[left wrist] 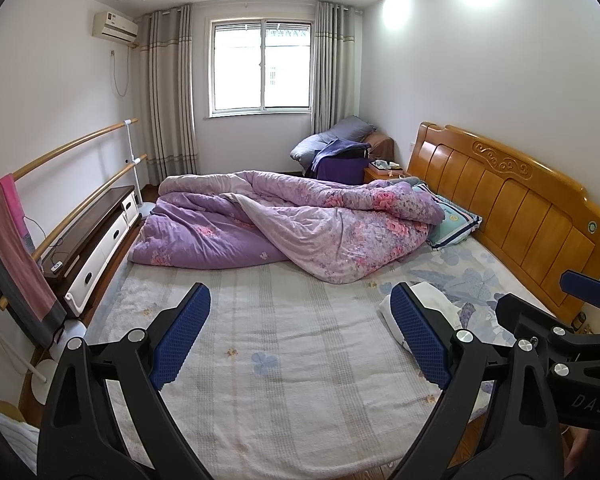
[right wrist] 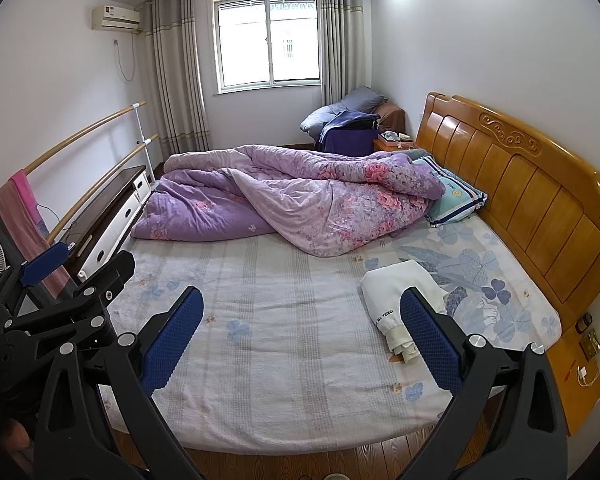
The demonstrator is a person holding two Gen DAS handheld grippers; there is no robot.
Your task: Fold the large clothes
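1. Left wrist view: the left claw (left wrist: 300,336) is held above the near edge of the bed (left wrist: 284,400), pointing across it toward the window (left wrist: 262,68). Its two blue-padded fingers (left wrist: 182,336) stand wide apart with nothing between them, touching nothing.
2. Right wrist view: the right claw (right wrist: 302,340) is held beside the left one at much the same height, also aimed across the bed (right wrist: 284,360). It too is spread wide and empty; its right finger (right wrist: 430,340) overlaps the near end of the garment in the picture, but whether it touches the cloth cannot be told.
3. Each claw shows at the edge of the other's view, so the two are side by side: the right claw (left wrist: 556,344) at the right of the left view, the left claw (right wrist: 60,300) at the left of the right view.
4. The white garment (right wrist: 400,288) lies folded into a compact bundle on the bed's right side, near the wooden headboard (right wrist: 520,188). A cuffed end with small dark lettering points toward the camera. In the left view the white garment (left wrist: 440,304) is partly hidden behind the right finger.
5. Farther back, a rumpled purple floral quilt (right wrist: 300,200) is heaped across the bed, with a blue striped pillow (right wrist: 456,196) beside it against the headboard.
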